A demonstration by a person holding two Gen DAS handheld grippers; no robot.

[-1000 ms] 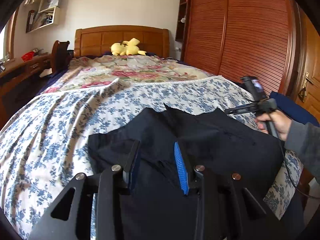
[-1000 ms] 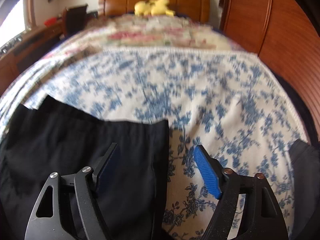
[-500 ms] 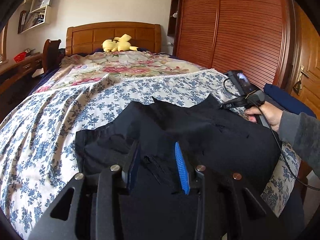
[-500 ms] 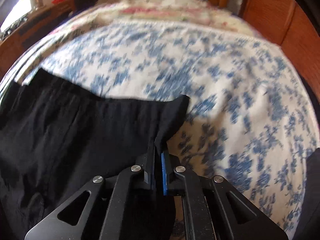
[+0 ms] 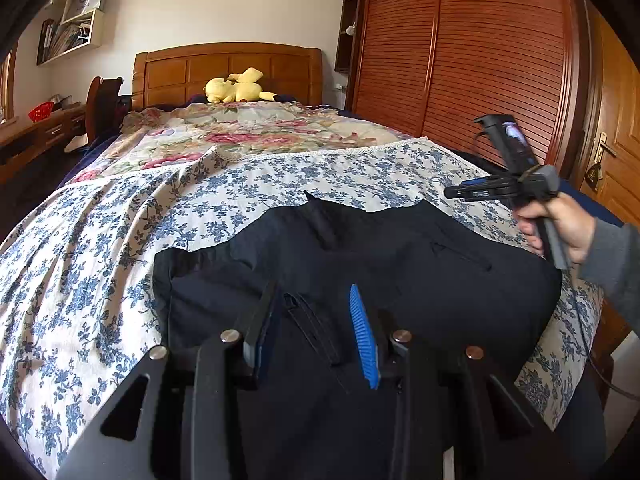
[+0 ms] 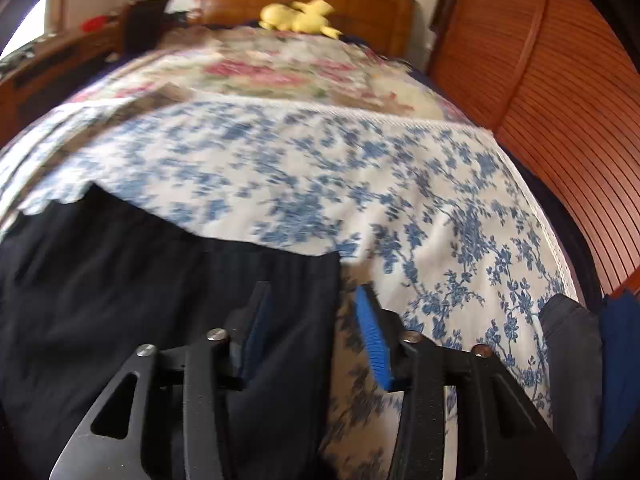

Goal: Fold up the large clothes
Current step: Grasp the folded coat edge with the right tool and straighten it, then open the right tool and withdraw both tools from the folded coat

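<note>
Left wrist view: black garment (image 5: pixel 360 256) lies spread over the near end of the bed (image 5: pixel 100 280), on the blue-flowered cover, its lower part hanging off the foot edge toward the camera. Looks like trousers, with a pocket slit visible toward the right edge; type not certain. Left claw (image 5: pixel 316 332) hovers over the cloth with jaws apart, holding nothing. A raised strip of cloth sits between the fingers, contact not clear.

Right wrist view (blurred): right claw (image 6: pixel 316 328) released, jaws apart, straddling the garment's right-hand edge near its far corner; one finger over black cloth, the other over the cover.

Handling judgement: soft, limp, light to moderate weight, not fragile, matte weave so unlikely to slip. It will sag and crease wherever unsupported. Best grip points are doubled edges: the far hem corner under the right claw, and a matching edge for the left claw, pinching both layers.
</note>
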